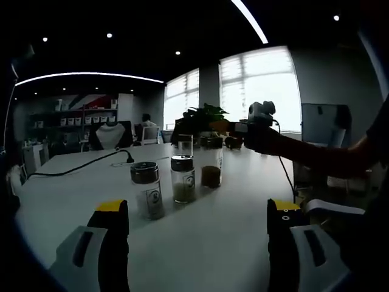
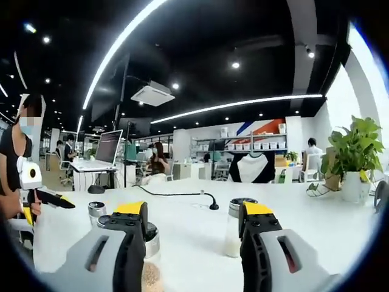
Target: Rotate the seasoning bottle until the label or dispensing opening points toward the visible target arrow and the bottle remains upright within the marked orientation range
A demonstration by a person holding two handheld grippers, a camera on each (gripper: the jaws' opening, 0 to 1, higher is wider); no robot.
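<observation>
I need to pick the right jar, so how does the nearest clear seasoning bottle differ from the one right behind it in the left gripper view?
The nearest clear seasoning bottle with a dark lid holds pale, whitish contents; the clear bottle behind it holds a darker, tan-olive fill only in its lower part. The nearest one stands closer to the left gripper and further left. Both stand upright on the white table, carry a small round label, and are ungrasped.

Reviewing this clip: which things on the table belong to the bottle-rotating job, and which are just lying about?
Job:
- seasoning bottles, several standing upright together on the white table
- left gripper, jaws open, short of the bottles
- right gripper, jaws open

Lying about:
- black cable
- potted plant
- laptop on a far desk

No target arrow visible.
</observation>
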